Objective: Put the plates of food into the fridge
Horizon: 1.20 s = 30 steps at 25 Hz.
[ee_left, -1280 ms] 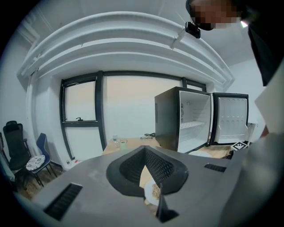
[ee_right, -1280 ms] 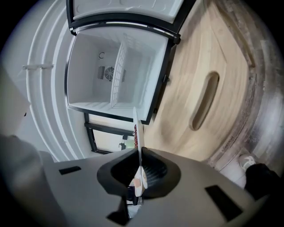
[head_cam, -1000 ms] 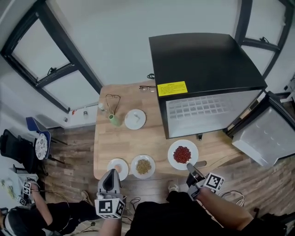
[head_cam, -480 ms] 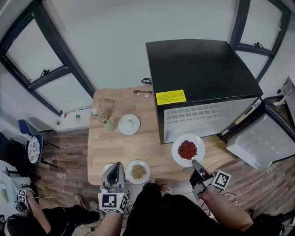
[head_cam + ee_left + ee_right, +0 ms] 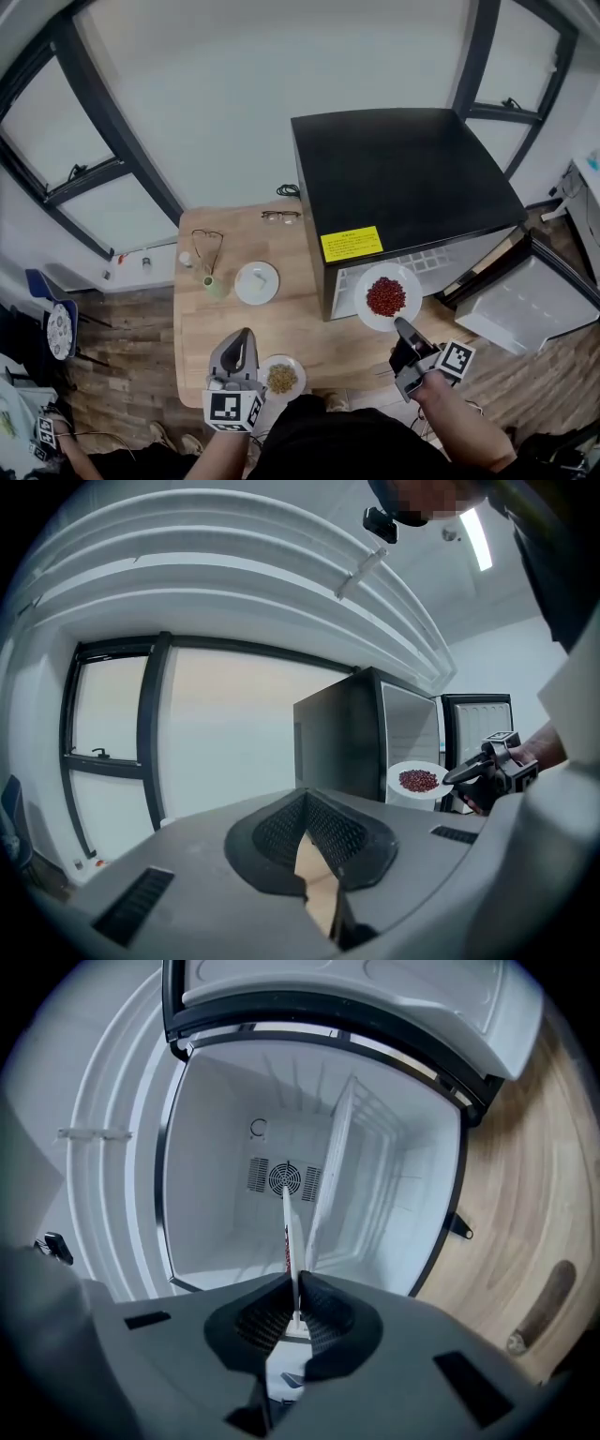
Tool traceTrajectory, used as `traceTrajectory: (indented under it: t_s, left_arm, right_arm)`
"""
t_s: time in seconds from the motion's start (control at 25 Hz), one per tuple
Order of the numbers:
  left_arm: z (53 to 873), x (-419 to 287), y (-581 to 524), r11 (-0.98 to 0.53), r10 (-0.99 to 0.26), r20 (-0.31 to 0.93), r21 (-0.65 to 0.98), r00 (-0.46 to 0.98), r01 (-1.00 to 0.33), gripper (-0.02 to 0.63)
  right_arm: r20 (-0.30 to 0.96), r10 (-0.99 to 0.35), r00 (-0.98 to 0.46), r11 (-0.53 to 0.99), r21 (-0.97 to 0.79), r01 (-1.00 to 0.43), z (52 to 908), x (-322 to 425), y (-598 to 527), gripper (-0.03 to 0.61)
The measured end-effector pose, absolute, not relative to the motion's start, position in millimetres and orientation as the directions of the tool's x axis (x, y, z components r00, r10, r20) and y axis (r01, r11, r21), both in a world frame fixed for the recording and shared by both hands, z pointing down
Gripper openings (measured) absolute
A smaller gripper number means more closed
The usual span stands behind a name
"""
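Left gripper [image 5: 242,336]: fingers closed together with nothing between them, hovering over the near edge of the worktop [image 5: 202,319]. Just beside it, plate of greenish-brown grains [image 5: 279,377], not yet moved; farther back, white plate [image 5: 256,282] with a pale morsel, also waiting. Fridge [image 5: 403,169]: black cabinet, door [image 5: 516,305] swung wide to the right, white interior bare in the right gripper view. Plate of red beans [image 5: 386,296]: a second ago it sat on the worktop in front of the fridge; now lifted clear and held level at the mouth of the opening, so the first delivery is probably close to going in. It is a round white plate with a low central heap of dark red pieces, undisturbed. Right gripper [image 5: 401,326]: fingers clamped on that plate's near rim, seen edge-on between them.
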<state>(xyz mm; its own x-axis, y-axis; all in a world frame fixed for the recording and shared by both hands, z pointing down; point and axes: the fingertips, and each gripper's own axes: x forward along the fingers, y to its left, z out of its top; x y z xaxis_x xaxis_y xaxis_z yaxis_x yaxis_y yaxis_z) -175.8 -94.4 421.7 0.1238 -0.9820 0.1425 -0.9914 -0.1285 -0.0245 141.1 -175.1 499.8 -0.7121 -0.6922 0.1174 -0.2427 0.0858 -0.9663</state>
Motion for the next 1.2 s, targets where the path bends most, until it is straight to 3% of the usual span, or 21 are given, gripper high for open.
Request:
traceTrajectory:
  t_s: [0.32, 0.44, 0.92, 1.04, 1.2]
  left_arm:
    - [396.7, -165.9, -123.1, -0.205, -0.976, 0.096, -0.097, 0.196, -0.974, 0.005]
    - [397.7, -173.4, -128.0, -0.211, -0.970, 0.147, -0.120, 0.193, -0.970, 0.005]
    - [401.8, -187.0, -134.7, -0.182, -0.978, 0.122, -0.082, 0.171, -0.980, 0.005]
    - [397.6, -188.8, -130.8, -0.192, -0.978, 0.106, -0.111, 0.181, -0.975, 0.005]
    - [400.3, -193.7, -126.0, -0.185, -0.978, 0.113, -0.113, 0.173, -0.976, 0.005]
  right_arm:
    - [0.180, -0.683, -0.708, 0.050, -0.955, -0.291, 498.5, 122.6, -225.1, 0.035]
    - [0.231, -0.672, -0.704, 0.037, -0.939, -0.343, 503.8, 117.6, -235.9, 0.037]
    - [0.384, -0.645, -0.661, 0.062, -0.836, -0.546, 505.1, 89.1, -271.7, 0.037]
    - [0.435, -0.646, -0.627, 0.084, -0.776, -0.625, 504.7, 86.3, -276.6, 0.063]
    - [0.536, -0.639, -0.551, 0.207, -0.570, -0.795, 499.5, 86.2, -282.2, 0.114]
